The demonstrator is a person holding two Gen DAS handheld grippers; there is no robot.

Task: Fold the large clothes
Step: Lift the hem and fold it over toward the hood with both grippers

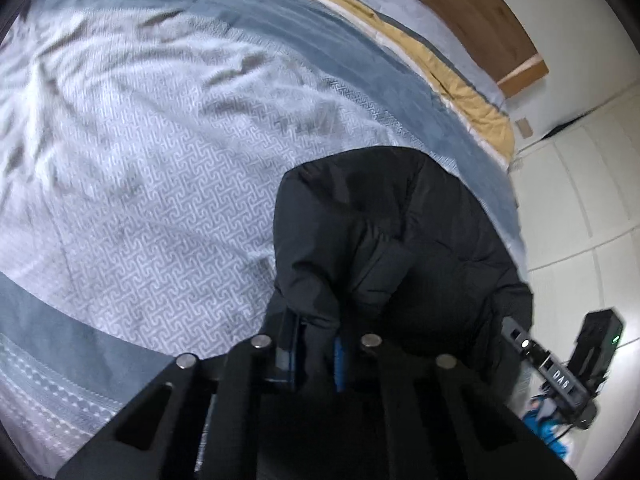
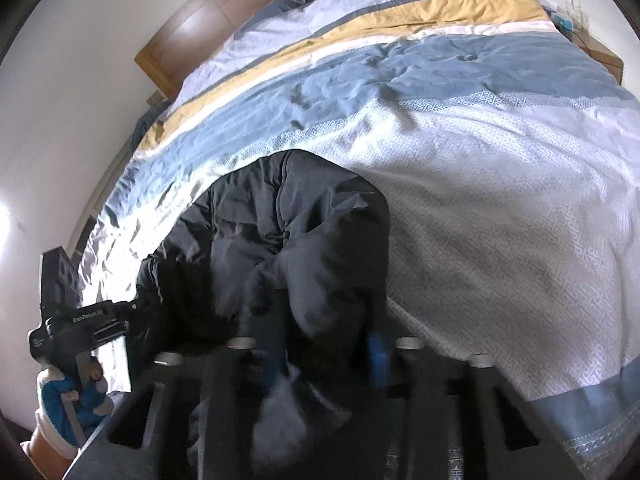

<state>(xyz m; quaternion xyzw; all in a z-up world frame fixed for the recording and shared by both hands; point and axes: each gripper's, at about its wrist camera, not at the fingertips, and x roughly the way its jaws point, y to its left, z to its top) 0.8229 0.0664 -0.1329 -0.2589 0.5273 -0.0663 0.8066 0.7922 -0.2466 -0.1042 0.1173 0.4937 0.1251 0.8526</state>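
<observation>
1. my left gripper (image 1: 316, 354) pinches a ridge of the black puffer jacket (image 1: 384, 248) between its blue-padded fingers (image 1: 339, 364); the cloth fills the gap.
2. my right gripper (image 2: 326, 360) has the same jacket (image 2: 280, 248) bunched between its fingers (image 2: 378, 354), but motion blur there keeps me from telling whether it is clamped or only loosely around the cloth.
3. the jacket lies in a heap on the patterned bedspread (image 1: 140, 208), near the bed's side edge; in the left view it fills the 4 to 6 o'clock part of the frame, in the right view the 6 to 9 o'clock part.
4. i judge the step in hand to be lifting and spreading the jacket before any fold.
5. to do it well i would make sure of both grips, draw the two held points apart until the cloth between them is taut, then lay it flat toward the open bedspread at 12 o'clock.
6. padded cloth is thick and slippery, so a shallow pinch may slip out.
7. hard to make out: which part of the jacket each gripper holds; sleeves, hem and collar are lost in dark folds.
8. the jacket's lower end is hidden behind both gripper bodies.
9. the wooden headboard (image 2: 188, 32) is cut off by the frame edge.
</observation>
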